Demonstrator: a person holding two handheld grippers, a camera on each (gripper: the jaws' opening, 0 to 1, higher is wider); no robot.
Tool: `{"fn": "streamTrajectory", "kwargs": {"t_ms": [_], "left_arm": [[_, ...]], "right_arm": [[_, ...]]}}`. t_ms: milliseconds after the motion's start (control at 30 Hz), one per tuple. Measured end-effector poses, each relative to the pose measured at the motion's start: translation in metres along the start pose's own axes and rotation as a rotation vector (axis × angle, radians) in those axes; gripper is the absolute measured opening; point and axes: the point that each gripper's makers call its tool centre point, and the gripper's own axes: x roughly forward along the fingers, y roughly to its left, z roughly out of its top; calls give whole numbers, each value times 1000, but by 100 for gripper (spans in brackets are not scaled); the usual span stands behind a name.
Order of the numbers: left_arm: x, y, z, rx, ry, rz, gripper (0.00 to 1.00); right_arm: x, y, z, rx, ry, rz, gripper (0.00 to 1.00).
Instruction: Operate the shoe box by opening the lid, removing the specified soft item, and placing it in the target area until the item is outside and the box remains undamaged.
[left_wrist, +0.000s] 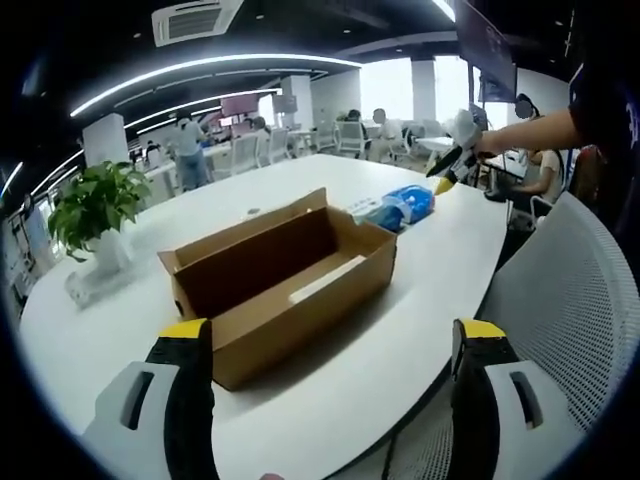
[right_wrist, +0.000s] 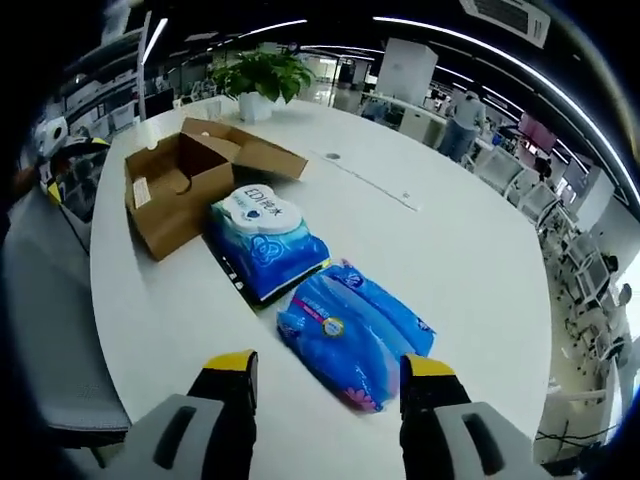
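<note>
The shoe box (left_wrist: 280, 280) is plain brown corrugated cardboard, matt and slightly rough, with raw flap edges. The table (right_wrist: 470, 270) has a smooth white top with a soft sheen. Both blue wipe packs, one (right_wrist: 265, 240) near the box and one (right_wrist: 355, 330) nearer the table's edge, are glossy, crinkled plastic film. The chair back (left_wrist: 575, 300) is grey perforated mesh.

I'm in an open-plan office: big white table (left_wrist: 400, 300), mesh chair (left_wrist: 570, 300) at 3 o'clock, potted plant (left_wrist: 95, 205), ceiling AC unit (left_wrist: 195, 20), strip lights, people at desks (left_wrist: 185, 150) at 12.
</note>
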Motion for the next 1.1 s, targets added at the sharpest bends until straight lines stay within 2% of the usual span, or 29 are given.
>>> {"fn": "streamTrajectory", "kwargs": {"t_ms": [167, 300, 700, 1100], "left_arm": [[0, 1, 0, -7, 2, 0, 99], [-2, 4, 2, -17, -4, 12, 99], [-7, 5, 6, -21, -15, 32, 99], [-15, 3, 10, -32, -38, 59, 99]], "right_arm": [[-1, 22, 16, -59, 12, 86, 58], [0, 37, 32, -90, -2, 123, 58], [5, 66, 78, -192, -50, 192, 59], [20, 101, 112, -271, -87, 274, 58]]}}
